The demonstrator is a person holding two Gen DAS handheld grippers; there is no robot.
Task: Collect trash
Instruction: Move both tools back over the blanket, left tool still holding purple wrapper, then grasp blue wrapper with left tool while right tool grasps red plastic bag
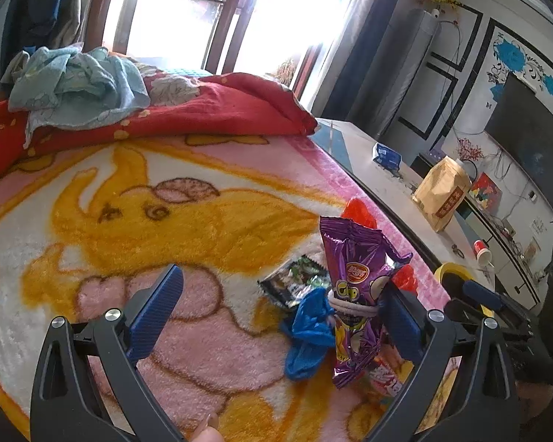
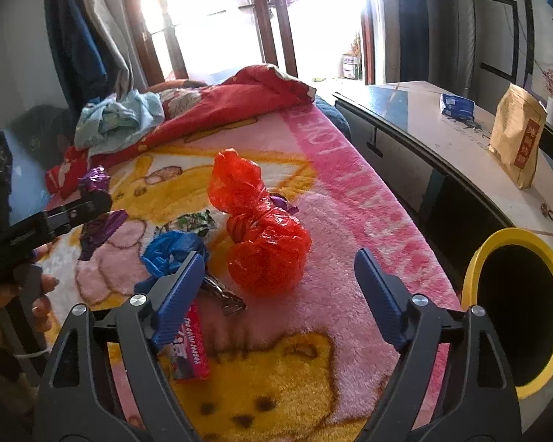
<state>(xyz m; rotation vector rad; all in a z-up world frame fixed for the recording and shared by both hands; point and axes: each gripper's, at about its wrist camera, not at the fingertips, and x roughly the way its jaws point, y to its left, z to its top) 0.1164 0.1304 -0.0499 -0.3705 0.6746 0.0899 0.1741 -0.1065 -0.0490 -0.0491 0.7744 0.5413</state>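
Note:
On the pink and yellow blanket (image 2: 313,350), my right gripper (image 2: 280,291) stands open around the near side of a knotted red plastic bag (image 2: 265,243), and its pads do not touch the bag. A red wrapper (image 2: 191,353) lies under its left finger. My left gripper (image 1: 282,283) is open wide. An upright purple snack bag (image 1: 354,269) with a white band round it leans on the inside of the right finger, far from the other pad. A crumpled blue plastic piece (image 1: 309,331) and a green-black wrapper (image 1: 295,280) lie between the fingers.
A yellow-rimmed black bin (image 2: 472,258) stands off the bed's right edge. Behind it, a long counter (image 2: 424,125) carries a brown paper bag (image 2: 516,140) and a blue packet (image 2: 457,107). A red quilt (image 1: 217,107) and a pale blue cloth (image 1: 77,81) are heaped at the far end.

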